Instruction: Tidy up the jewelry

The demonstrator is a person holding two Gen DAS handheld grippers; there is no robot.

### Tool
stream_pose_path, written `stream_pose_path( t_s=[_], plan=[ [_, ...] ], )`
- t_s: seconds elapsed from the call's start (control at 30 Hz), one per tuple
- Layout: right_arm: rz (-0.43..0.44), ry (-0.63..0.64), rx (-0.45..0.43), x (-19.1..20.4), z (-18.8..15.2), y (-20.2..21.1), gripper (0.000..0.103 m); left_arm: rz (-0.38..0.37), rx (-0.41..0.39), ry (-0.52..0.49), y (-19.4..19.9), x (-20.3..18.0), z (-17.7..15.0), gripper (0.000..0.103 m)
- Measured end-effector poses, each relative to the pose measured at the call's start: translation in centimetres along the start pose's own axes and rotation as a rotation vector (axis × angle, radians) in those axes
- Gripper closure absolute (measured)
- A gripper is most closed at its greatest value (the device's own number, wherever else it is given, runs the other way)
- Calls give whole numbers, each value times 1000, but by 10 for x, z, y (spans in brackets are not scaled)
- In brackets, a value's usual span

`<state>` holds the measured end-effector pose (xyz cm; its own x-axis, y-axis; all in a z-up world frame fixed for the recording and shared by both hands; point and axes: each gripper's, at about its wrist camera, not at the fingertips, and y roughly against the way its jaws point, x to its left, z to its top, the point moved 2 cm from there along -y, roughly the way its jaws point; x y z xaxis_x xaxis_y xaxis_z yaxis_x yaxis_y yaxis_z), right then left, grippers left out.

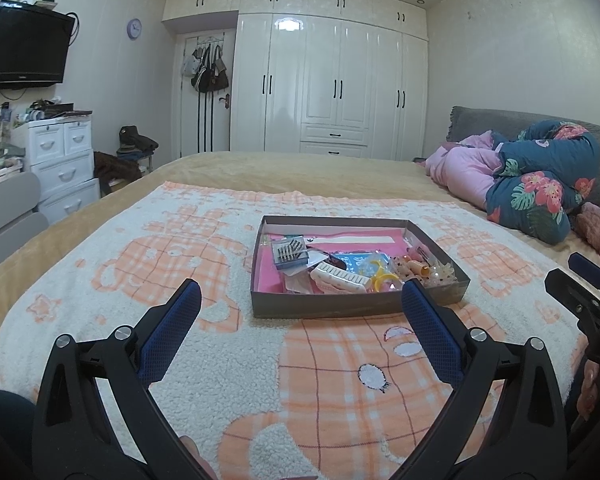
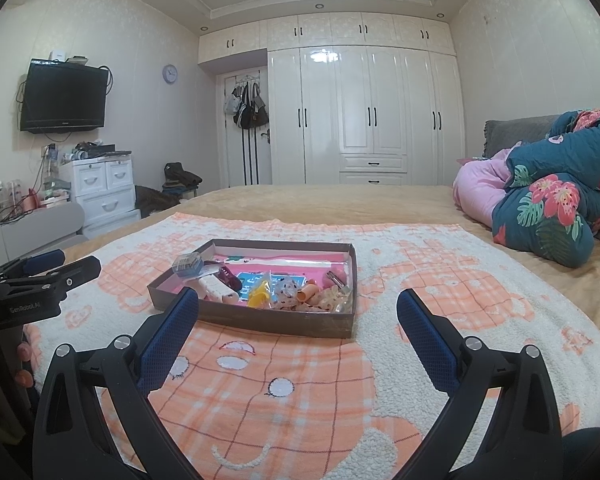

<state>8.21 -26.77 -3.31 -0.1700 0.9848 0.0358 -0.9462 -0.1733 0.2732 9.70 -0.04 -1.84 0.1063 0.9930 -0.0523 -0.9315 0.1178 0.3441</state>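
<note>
Both the left tongs (image 1: 301,294) and right tongs (image 2: 298,302) hover spread and empty short of the tray's (image 1: 340,306) near edge, mid-blanket (image 1: 220,360), its trinkets (image 1: 380,272) heaped toward the right side.

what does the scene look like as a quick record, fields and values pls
setting: bedroom, work done on a bed
surface: orange and white blanket
container: shallow grey box, pink lining, lid off
contents: white hair clip, yellow piece, card of pins, other small accessories mixed together
left gripper: jaws wide open, empty, short of the box
right gripper: jaws wide open, empty, short of the box
background: white wardrobe, wall TV
</note>
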Motion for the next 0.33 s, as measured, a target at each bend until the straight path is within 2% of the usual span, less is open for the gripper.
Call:
stream_pose_path(
  t_s=[0.13,0.23,0.3,0.33],
  plan=[
    [-7,-8,2,-2,0,0,6,6,9,21,-2,4,0,11],
    [-38,-65,22,-18,2,-6,6,48,64,85,-16,21,-1,11],
    [-94,-110,51,-36,4,-16,6,92,114,138,-27,38,0,11],
    [-171,-132,69,-54,8,-26,6,127,137,166,-36,52,2,11]
  ],
)
